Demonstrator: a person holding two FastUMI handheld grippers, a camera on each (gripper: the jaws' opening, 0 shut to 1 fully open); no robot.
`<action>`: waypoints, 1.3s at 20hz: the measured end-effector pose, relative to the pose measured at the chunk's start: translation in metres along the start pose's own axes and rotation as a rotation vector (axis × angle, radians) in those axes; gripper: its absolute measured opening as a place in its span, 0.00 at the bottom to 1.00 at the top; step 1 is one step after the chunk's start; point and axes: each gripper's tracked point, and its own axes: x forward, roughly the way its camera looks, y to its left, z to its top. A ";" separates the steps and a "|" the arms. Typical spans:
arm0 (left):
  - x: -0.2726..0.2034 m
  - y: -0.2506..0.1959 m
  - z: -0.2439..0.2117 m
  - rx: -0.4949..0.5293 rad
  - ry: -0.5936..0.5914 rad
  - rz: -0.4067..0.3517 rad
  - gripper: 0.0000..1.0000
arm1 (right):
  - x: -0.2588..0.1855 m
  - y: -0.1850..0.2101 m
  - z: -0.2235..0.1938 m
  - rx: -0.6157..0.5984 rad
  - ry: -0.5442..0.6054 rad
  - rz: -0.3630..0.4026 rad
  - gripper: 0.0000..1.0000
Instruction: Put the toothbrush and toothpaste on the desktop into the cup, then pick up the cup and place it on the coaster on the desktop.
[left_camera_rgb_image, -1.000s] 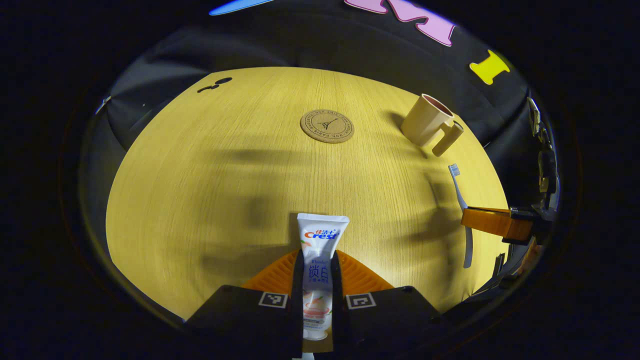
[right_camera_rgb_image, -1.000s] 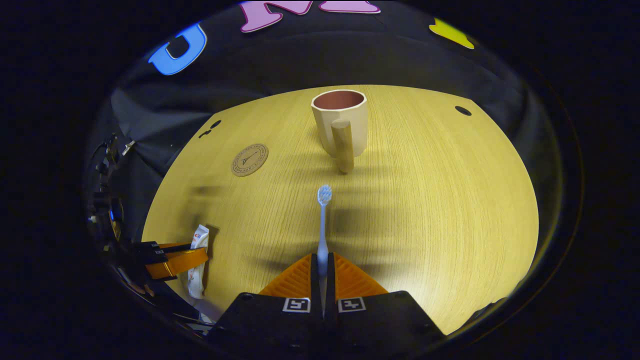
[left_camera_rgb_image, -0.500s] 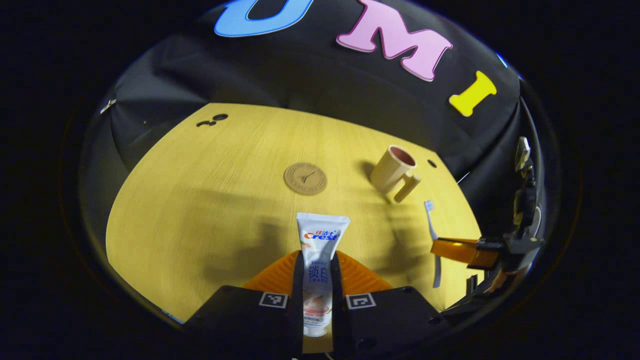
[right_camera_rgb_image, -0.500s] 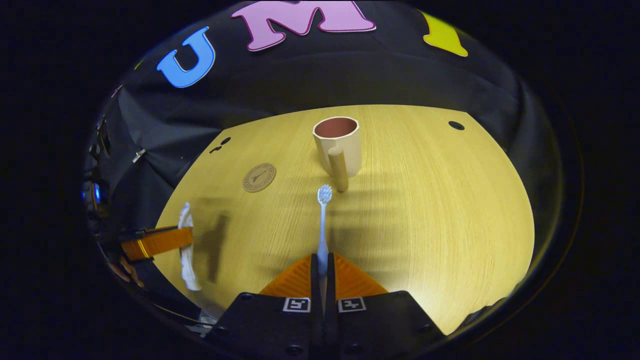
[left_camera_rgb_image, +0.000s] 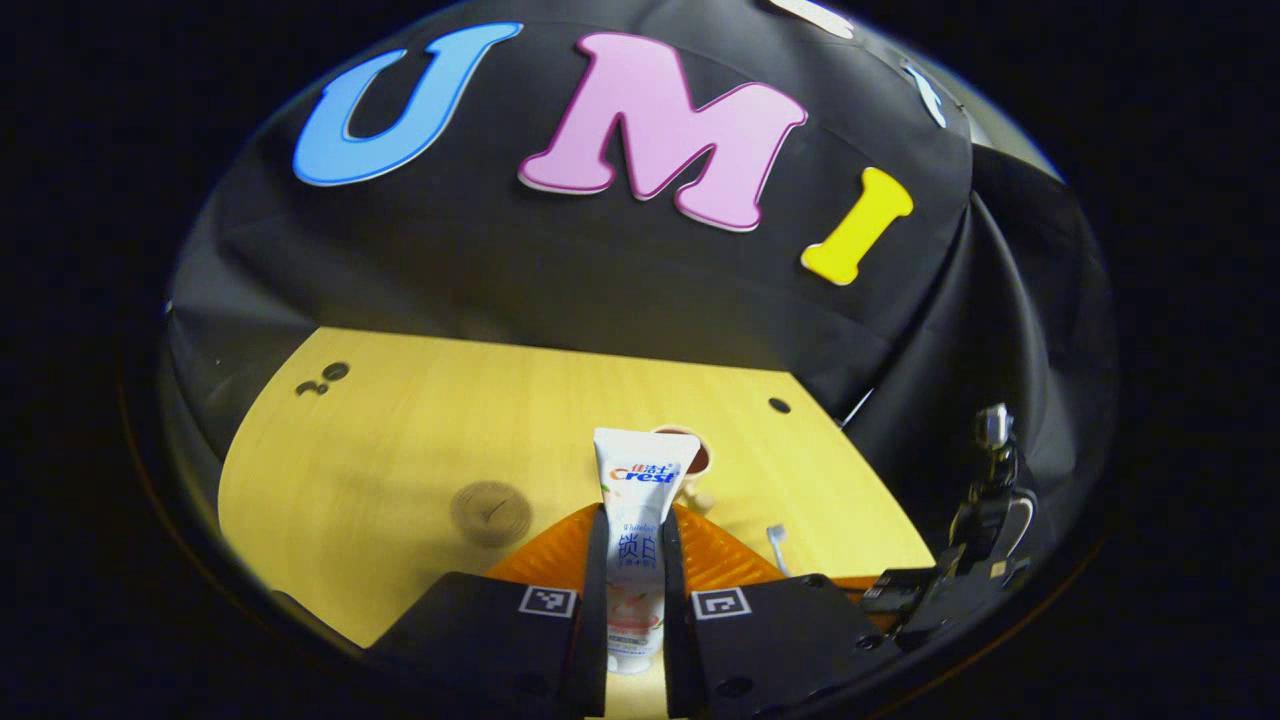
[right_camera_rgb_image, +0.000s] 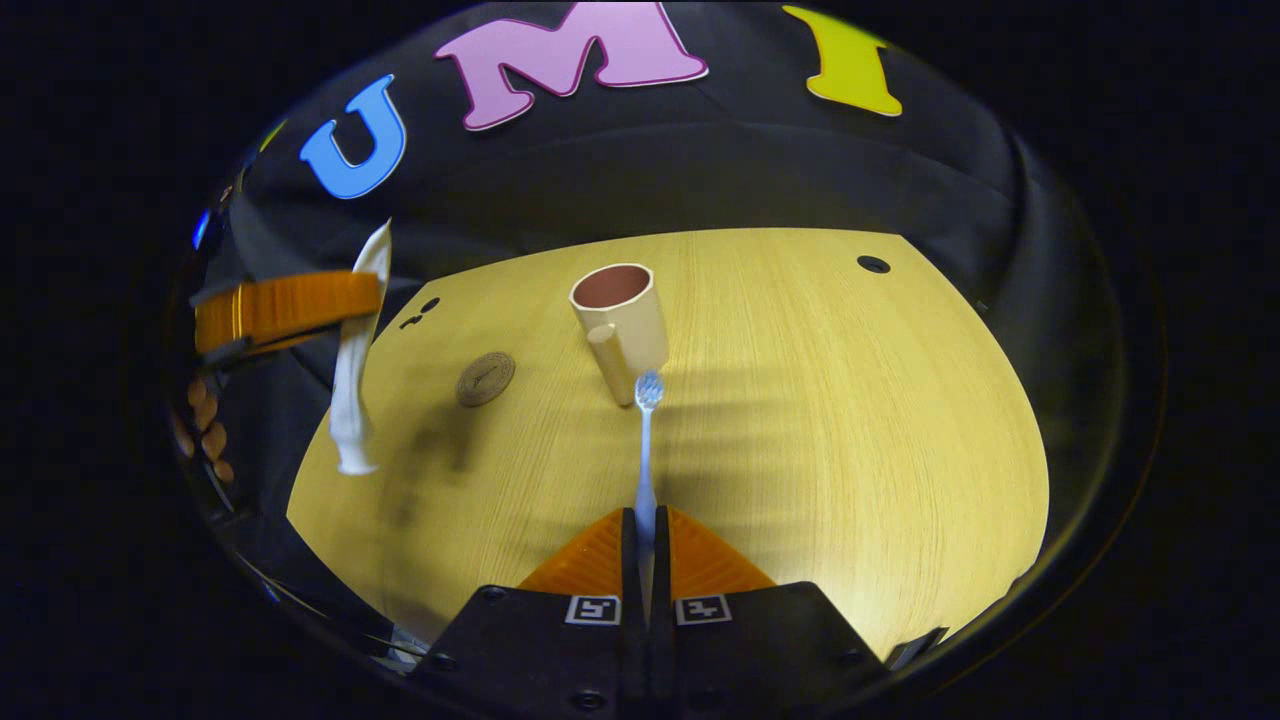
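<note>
Above the pale wood surface (right_camera_rgb_image: 850, 420), your left claw (left_camera_rgb_image: 634, 560) pinches the white printed toothpaste tube (left_camera_rgb_image: 636, 520), lifted clear with its crimped end forward. Your right claw (right_camera_rgb_image: 646, 560) pinches the thin light-blue toothbrush (right_camera_rgb_image: 646, 440), bristles near the beige handled cup (right_camera_rgb_image: 618, 320). The cup stands upright, apart from the round brown cork coaster (right_camera_rgb_image: 486, 378).

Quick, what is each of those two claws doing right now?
Left gripper: closed on the toothpaste, held up above the table.
Right gripper: closed on the toothbrush.
</note>
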 end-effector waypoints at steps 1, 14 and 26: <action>0.010 -0.009 0.012 0.012 -0.013 -0.018 0.28 | 0.000 -0.006 0.001 -0.003 -0.006 -0.006 0.05; 0.147 -0.052 0.083 0.148 -0.169 -0.097 0.28 | 0.001 -0.073 0.004 0.049 0.018 -0.054 0.05; 0.206 -0.035 0.060 0.071 -0.279 -0.119 0.33 | 0.021 -0.093 -0.002 0.019 0.078 -0.032 0.05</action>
